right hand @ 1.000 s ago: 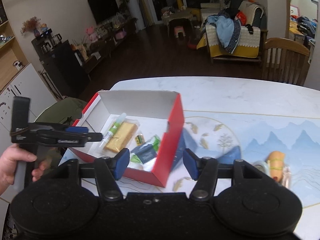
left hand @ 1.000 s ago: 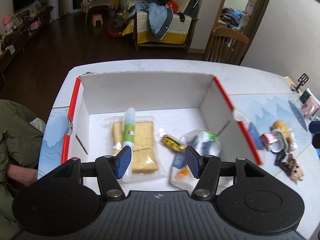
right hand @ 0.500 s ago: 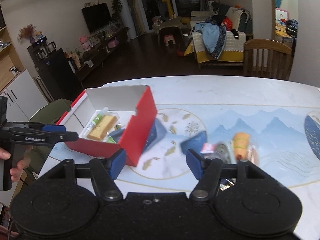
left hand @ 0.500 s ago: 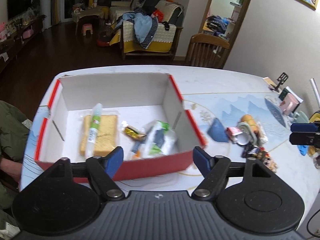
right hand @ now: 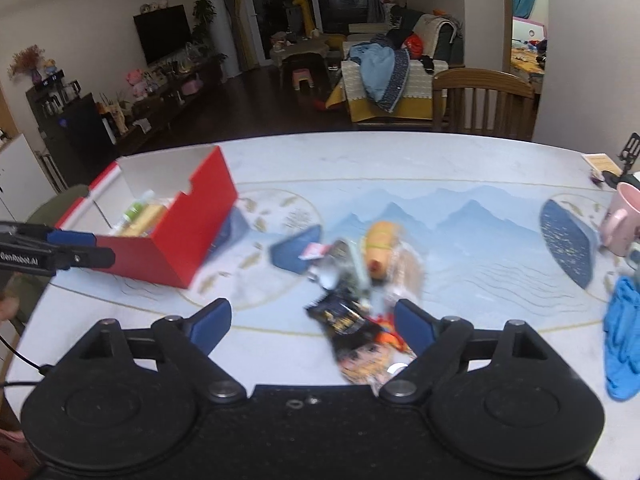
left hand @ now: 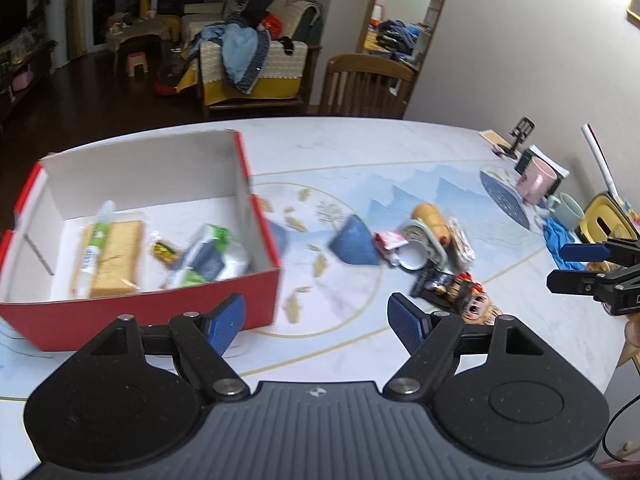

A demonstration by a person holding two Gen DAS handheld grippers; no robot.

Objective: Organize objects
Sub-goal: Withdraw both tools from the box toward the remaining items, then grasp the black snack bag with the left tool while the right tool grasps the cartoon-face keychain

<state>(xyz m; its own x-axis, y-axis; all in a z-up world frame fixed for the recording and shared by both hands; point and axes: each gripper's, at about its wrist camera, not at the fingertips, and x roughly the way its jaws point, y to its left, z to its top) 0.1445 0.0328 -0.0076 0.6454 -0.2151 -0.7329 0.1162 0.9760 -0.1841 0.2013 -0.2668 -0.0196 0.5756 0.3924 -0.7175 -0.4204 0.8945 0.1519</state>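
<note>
Left gripper (left hand: pixel 316 322): we see its jaws wide apart, empty.
Right gripper (right hand: pixel 312 320): just been opening, over a dark snack packet (right hand: pixel 340 318), not pressing.
Box (left hand: pixel 140 308): holds bread (left hand: pixel 114 258).

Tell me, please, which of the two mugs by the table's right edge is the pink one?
The pink mug is the farther one, standing beside the dark blue mat; the pale green mug sits nearer the camera, next to the blue cloth.

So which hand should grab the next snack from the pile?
Probably the right gripper: it is open, empty, and the dark snack packet lies just beyond its fingertips. The left gripper, also open, points at bare table beside the red box.
</note>
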